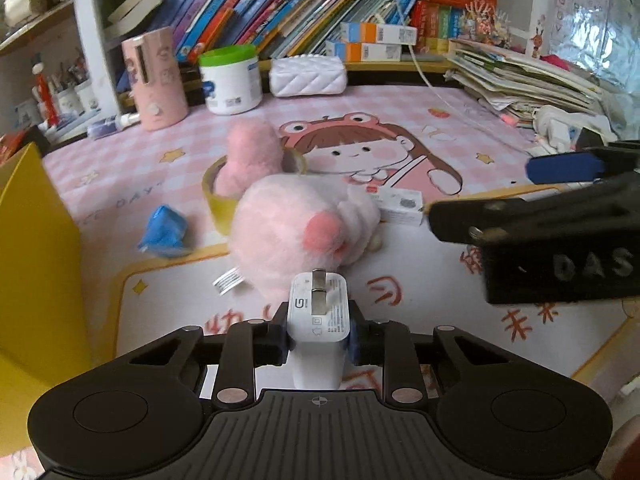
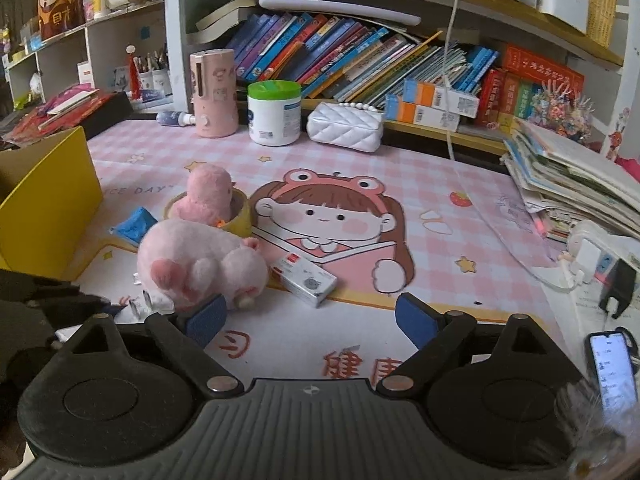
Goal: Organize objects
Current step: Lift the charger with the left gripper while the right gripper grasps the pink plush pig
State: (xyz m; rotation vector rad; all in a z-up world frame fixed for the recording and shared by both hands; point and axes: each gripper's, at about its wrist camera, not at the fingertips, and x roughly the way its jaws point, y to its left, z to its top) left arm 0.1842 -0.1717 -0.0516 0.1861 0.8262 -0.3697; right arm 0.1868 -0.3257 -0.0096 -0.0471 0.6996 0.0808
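My left gripper (image 1: 319, 336) is shut on a white charger plug (image 1: 318, 320), prongs pointing up, held above the desk mat. Just beyond it lies a pink plush toy (image 1: 296, 228), also in the right wrist view (image 2: 196, 268). A yellow tape roll (image 1: 218, 196) with a smaller pink plush (image 1: 250, 156) in it sits behind. A blue packet (image 1: 164, 234) lies to the left, a small white box (image 1: 400, 206) to the right. My right gripper (image 2: 312, 322) is open and empty, near the plush; the white box (image 2: 306, 280) lies ahead of it.
A yellow box (image 1: 36, 264) stands at the left edge. A pink canister (image 1: 156, 80), a white tub (image 1: 232, 80) and a white quilted purse (image 1: 308, 76) line the back under the bookshelf. A paper stack (image 2: 576, 184) and a phone (image 2: 612, 368) are at the right.
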